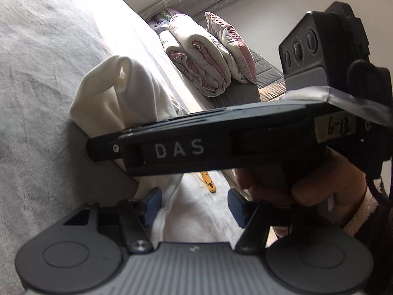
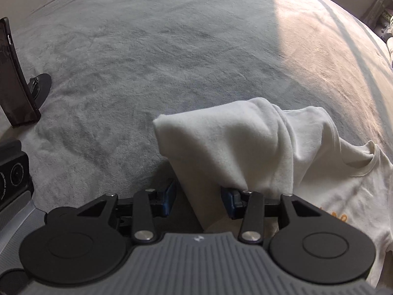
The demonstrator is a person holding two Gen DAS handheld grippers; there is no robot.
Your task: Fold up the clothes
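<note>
A cream T-shirt [image 2: 331, 172] with an orange print lies on the grey bed cover [image 2: 172, 61]. One part of it is folded up into a raised peak [image 2: 221, 142]. My right gripper [image 2: 199, 200] points down at that fold with its blue pads apart. The cloth sits between them, against the right pad [image 2: 229, 202] and clear of the left one. In the left wrist view the shirt [image 1: 110, 98] bunches up behind the right gripper's black body [image 1: 186, 147], which a hand [image 1: 307, 184] holds. My left gripper [image 1: 195, 206] is open over white cloth.
A dark phone on a round stand [image 2: 17, 78] stands on the bed cover at the left. Rolled quilts and a pillow [image 1: 208, 56] are piled beyond the bed's edge, under a curtained window. A small yellow object [image 1: 208, 183] lies below the gripper body.
</note>
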